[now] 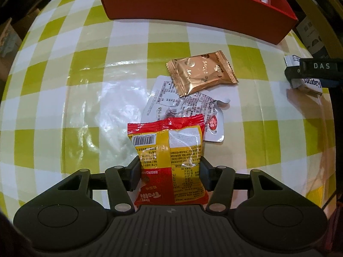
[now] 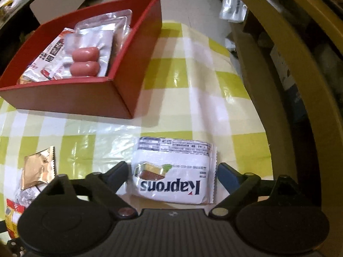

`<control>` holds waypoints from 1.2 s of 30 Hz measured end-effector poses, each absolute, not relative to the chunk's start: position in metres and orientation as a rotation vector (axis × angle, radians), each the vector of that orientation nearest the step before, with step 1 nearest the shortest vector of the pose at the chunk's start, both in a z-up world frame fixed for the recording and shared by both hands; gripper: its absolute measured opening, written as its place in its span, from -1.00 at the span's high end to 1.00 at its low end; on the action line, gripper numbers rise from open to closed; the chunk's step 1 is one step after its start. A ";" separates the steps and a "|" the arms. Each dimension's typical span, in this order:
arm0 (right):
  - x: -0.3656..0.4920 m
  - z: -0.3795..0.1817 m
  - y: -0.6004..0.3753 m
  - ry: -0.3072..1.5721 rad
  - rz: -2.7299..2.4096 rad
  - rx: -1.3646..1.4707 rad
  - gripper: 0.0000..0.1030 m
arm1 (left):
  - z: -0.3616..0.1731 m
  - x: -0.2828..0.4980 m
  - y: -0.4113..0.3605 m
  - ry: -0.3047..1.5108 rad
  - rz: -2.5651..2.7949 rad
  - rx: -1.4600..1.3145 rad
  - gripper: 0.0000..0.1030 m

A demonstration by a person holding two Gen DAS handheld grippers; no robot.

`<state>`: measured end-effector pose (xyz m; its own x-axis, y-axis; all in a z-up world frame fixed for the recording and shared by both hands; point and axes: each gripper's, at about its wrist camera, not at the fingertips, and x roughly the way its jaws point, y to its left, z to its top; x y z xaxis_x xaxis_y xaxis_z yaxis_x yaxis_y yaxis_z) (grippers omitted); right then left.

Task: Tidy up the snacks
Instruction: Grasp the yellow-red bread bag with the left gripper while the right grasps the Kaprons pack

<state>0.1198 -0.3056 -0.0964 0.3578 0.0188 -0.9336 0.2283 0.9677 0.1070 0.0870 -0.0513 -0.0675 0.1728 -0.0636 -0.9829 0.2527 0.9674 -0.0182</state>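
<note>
Fingers: our left gripper pinches the red-yellow snack bag across its width, so it can be lifted. Right gripper brackets the Kaprons pack; contact unclear, can't tell if clamped. Beyond: gold packet overlapping a white pouch on the checked tablecloth. Farthest, the red box, probable drop target, already holds sausage packs.

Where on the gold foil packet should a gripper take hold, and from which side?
Grip the gold foil packet across its puffed middle, fingers on the two long smooth edges, coming down from above. It lies flat, partly on top of the white printed pouch, so a side approach would likely snag that pouch. The crimped ends are thin and would probably slip.
</note>
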 end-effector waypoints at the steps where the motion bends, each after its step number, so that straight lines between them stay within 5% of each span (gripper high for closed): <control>1: 0.120 -0.100 -0.311 1.213 -0.147 0.275 -1.00 | -0.068 0.087 -0.051 1.382 -0.226 0.160 -0.21; 6: 0.118 -0.107 -0.327 1.202 -0.142 0.368 -1.00 | -0.072 0.088 -0.053 1.383 -0.232 0.173 -0.22; 13: 0.118 -0.088 -0.299 1.162 -0.082 0.176 -0.57 | -0.073 0.088 -0.053 1.385 -0.251 0.182 -0.26; 36: 0.064 -0.036 -0.221 1.077 0.048 0.090 -0.52 | -0.046 0.092 -0.039 1.341 -0.251 0.121 -0.18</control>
<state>0.0641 -0.2212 -0.0364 0.4733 0.0837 -0.8769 0.0045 0.9952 0.0974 0.0924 -0.0395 -0.0455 0.2056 -0.1106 -0.9724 0.2486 0.9669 -0.0575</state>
